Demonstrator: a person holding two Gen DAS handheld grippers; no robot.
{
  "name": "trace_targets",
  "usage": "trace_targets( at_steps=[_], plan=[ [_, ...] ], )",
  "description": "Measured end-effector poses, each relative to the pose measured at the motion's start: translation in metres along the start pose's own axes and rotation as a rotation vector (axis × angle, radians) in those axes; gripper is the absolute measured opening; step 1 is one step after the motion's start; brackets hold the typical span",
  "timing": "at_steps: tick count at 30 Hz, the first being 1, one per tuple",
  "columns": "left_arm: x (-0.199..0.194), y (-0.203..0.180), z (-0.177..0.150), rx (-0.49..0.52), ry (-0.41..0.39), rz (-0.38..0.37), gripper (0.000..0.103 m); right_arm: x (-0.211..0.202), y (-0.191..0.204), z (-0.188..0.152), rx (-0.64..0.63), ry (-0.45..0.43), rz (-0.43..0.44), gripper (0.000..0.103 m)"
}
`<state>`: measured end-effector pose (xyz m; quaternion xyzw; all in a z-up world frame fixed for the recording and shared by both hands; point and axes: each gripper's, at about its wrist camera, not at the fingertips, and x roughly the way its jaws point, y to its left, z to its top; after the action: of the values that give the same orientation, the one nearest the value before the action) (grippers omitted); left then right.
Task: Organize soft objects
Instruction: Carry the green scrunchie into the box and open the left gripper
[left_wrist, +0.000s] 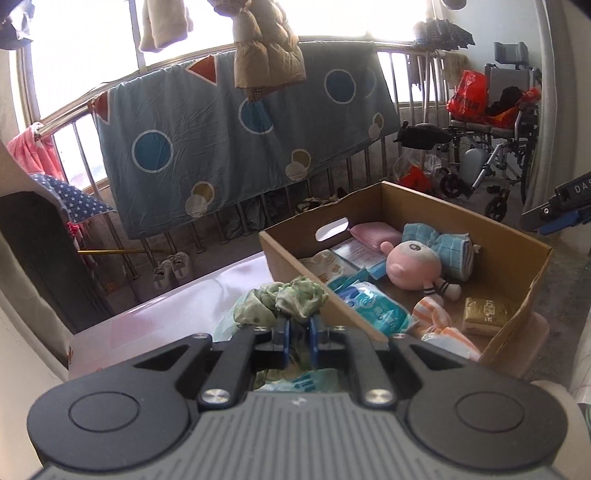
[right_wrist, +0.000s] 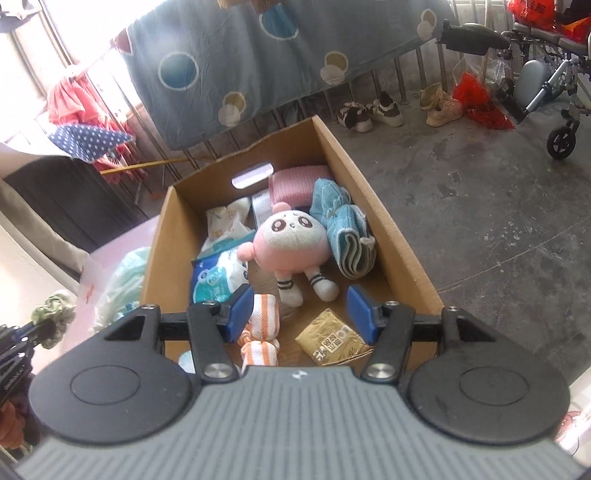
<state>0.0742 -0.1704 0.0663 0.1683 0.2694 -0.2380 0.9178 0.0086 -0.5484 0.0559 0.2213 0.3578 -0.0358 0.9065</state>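
a crumpled green cloth (left_wrist: 291, 301), pale and wrinkled, sits low centre, pinched in the left tool (left_wrist: 298, 325). right of it one cardboard box (left_wrist: 517, 236) holds one pink plush doll (right_wrist: 291, 240) and two folded towels. the right tool (right_wrist: 297, 314) hangs spread above the box, empty.

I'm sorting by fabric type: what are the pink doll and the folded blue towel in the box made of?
Pink round-headed doll: apparently short-pile plush, matte and fuzzy, with stitched eyes. Folded blue towel: likely terry or microfibre, with a looped, napped surface and soft layered edges.
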Motion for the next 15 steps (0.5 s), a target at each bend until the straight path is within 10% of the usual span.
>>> trace_targets(
  at_steps=[11, 15],
  plan=[
    [0.114, -0.118, 0.09, 0.017, 0.203, -0.369, 0.013, -0.083, -0.03, -0.041, 0.121, -0.161, -0.008, 0.062],
    [0.162, -0.152, 0.096, -0.045, 0.274, -0.478, 0.035, -0.09, -0.051, -0.055, 0.174, -0.171, -0.036, 0.063]
  ],
)
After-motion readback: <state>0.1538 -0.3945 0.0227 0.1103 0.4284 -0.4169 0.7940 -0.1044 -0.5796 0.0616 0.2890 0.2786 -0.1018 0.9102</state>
